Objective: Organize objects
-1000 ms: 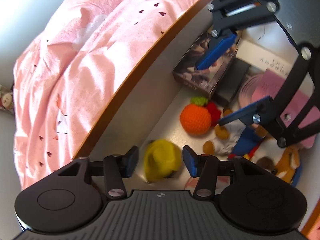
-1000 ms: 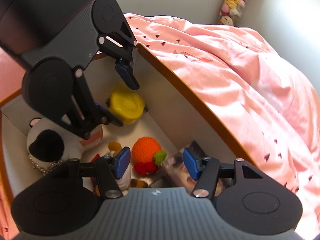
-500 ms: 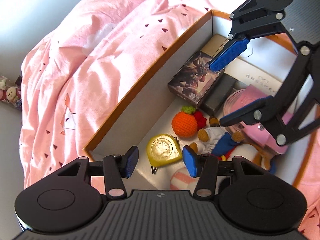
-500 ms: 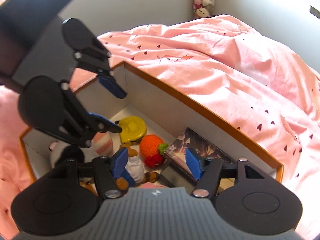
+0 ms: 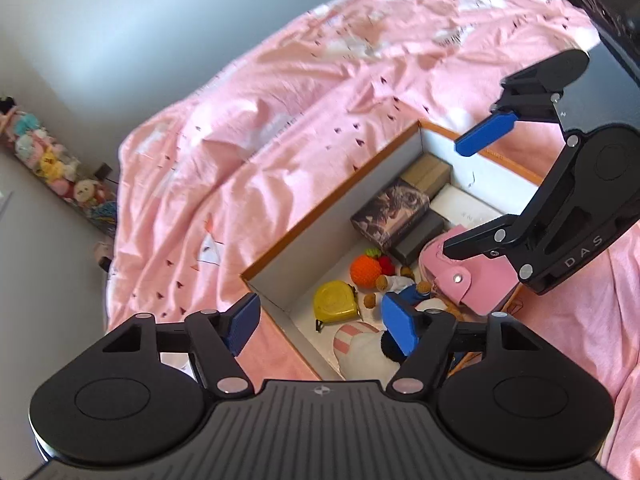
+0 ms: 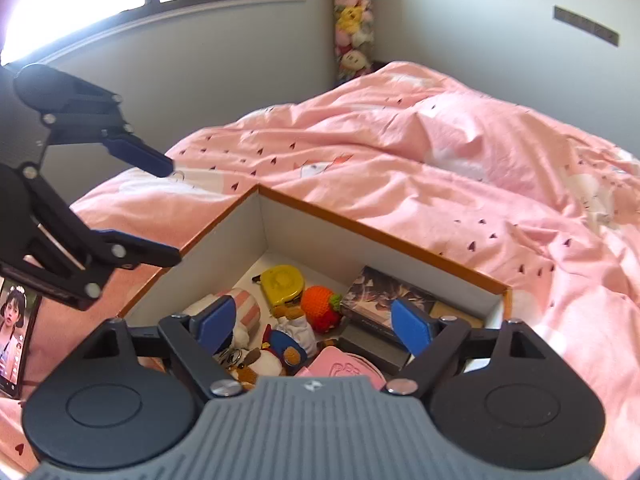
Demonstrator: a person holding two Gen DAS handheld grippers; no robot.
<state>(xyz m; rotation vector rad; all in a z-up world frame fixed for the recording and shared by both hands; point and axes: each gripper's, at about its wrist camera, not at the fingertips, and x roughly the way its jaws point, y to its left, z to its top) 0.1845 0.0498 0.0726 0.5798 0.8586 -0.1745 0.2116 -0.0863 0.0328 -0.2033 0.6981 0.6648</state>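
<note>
Both grippers hang above the box (image 6: 400,236), which lies on the bed's pink duvet (image 6: 440,168), and both have just been opening: the left gripper (image 5: 320,322) and the right gripper (image 6: 312,326) now stand with their blue fingers spread wide and nothing between them. Compared with a second ago, when the fingers were down inside the box close to the items, each camera now looks over the whole box from higher and further back, so both have lifted clear. Nearest the left gripper's corner lie a striped plush (image 5: 356,340) and the yellow tape measure (image 5: 335,300), which rests flat on the box floor by the long wall. Just beyond it sit the orange crocheted fruit (image 5: 365,272) and a small doll in blue (image 6: 286,350), with a pink wallet (image 5: 472,280) toward the opposite wall. Further along, a printed card box (image 5: 390,210) and a dark case (image 5: 420,236) lie side by side, then a tan box (image 5: 428,174) in the far corner. I judge that the things are all packed, the tape measure likely the latest one placed, and little or nothing remains to be done.
</note>
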